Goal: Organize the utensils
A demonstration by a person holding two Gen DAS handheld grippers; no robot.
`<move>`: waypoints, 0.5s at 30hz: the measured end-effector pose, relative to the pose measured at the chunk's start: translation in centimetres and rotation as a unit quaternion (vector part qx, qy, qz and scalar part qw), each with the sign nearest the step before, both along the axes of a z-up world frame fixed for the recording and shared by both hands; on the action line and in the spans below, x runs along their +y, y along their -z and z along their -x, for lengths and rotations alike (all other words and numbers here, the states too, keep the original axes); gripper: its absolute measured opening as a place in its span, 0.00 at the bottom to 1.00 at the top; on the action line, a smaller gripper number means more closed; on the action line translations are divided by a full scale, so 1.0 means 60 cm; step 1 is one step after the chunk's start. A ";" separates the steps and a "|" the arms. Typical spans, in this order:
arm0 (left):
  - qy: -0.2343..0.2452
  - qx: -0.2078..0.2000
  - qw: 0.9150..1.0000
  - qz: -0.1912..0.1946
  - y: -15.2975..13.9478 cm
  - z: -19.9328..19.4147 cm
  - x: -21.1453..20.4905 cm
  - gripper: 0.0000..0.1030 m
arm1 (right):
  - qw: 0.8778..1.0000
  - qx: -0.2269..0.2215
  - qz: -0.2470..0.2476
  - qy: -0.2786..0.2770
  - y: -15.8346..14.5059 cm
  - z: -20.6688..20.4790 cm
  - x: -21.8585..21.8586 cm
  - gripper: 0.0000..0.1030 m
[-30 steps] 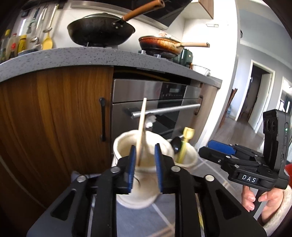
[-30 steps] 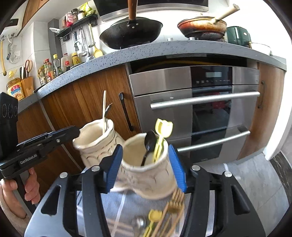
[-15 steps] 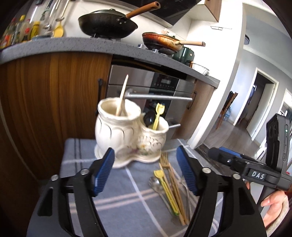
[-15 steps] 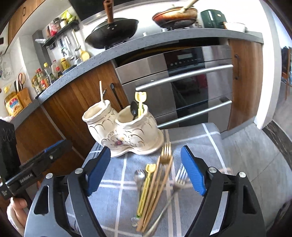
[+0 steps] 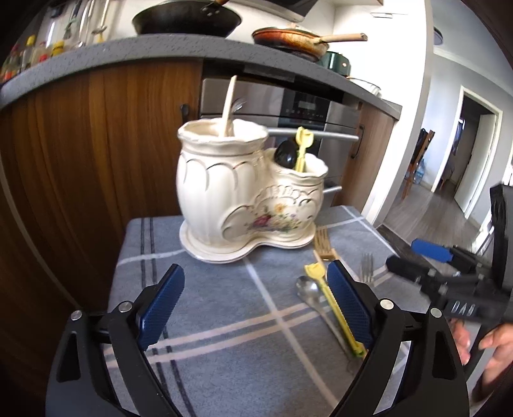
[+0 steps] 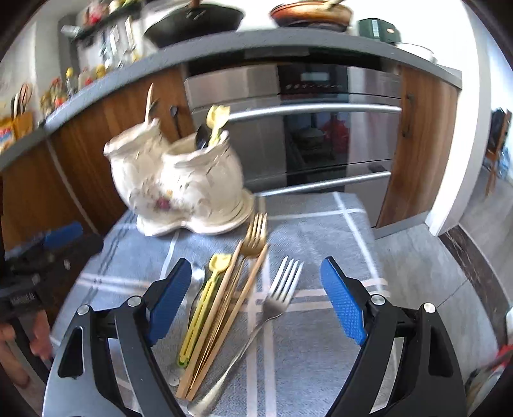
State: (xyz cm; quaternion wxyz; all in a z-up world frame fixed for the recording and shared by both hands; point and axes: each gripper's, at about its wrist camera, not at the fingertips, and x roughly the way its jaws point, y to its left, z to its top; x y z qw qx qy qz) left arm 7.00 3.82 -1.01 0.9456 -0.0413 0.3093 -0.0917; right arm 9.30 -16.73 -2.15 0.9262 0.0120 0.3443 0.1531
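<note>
A cream two-pot ceramic utensil holder point(image 5: 243, 199) stands on the grey checked cloth point(image 5: 224, 320); it also shows in the right wrist view point(image 6: 179, 186). Its tall pot holds a wooden stick point(image 5: 229, 106), its low pot a black spoon point(image 5: 286, 155) and a yellow utensil point(image 5: 301, 144). Loose on the cloth lie a silver fork point(image 6: 272, 308), a gold fork point(image 6: 255, 237), chopsticks point(image 6: 224, 308), a yellow utensil point(image 6: 202, 304) and a silver spoon point(image 5: 309, 290). My left gripper point(image 5: 253, 304) is open and empty, in front of the holder. My right gripper point(image 6: 256, 298) is open over the loose utensils.
Wooden cabinets point(image 5: 80, 154) and a steel oven point(image 6: 320, 128) stand right behind the small table. Pans point(image 5: 189, 19) sit on the counter above. The table's right edge drops to the floor point(image 6: 433, 266). A doorway point(image 5: 468, 154) lies at the far right.
Both grippers have pulled back from the holder and lowered. The left one had earlier let go of the wooden stick into the tall pot and opened wide. The right one now hovers over the loose utensils.
</note>
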 end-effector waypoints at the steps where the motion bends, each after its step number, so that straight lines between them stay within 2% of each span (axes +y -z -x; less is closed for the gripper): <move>1: -0.003 0.006 1.000 0.005 0.004 -0.004 0.007 0.88 | 1.000 0.002 0.005 -0.008 0.006 -0.002 0.009 0.79; 4: -0.013 0.015 1.000 0.006 0.013 -0.011 0.019 0.89 | 0.999 0.015 0.016 -0.032 0.023 -0.007 0.037 0.77; 6: -0.016 0.020 1.000 0.010 0.018 -0.014 0.027 0.89 | 0.998 0.023 0.030 -0.046 0.035 -0.010 0.057 0.68; 10: -0.010 0.023 0.999 0.020 0.020 -0.014 0.033 0.89 | 0.996 0.035 0.056 -0.066 0.055 -0.015 0.093 0.57; 13: -0.005 0.020 1.000 0.022 0.018 -0.012 0.033 0.89 | 0.994 0.033 0.067 -0.074 0.062 -0.021 0.115 0.46; 15: -0.002 0.018 1.000 0.023 0.017 -0.010 0.033 0.89 | 0.993 0.036 0.074 -0.079 0.066 -0.025 0.126 0.31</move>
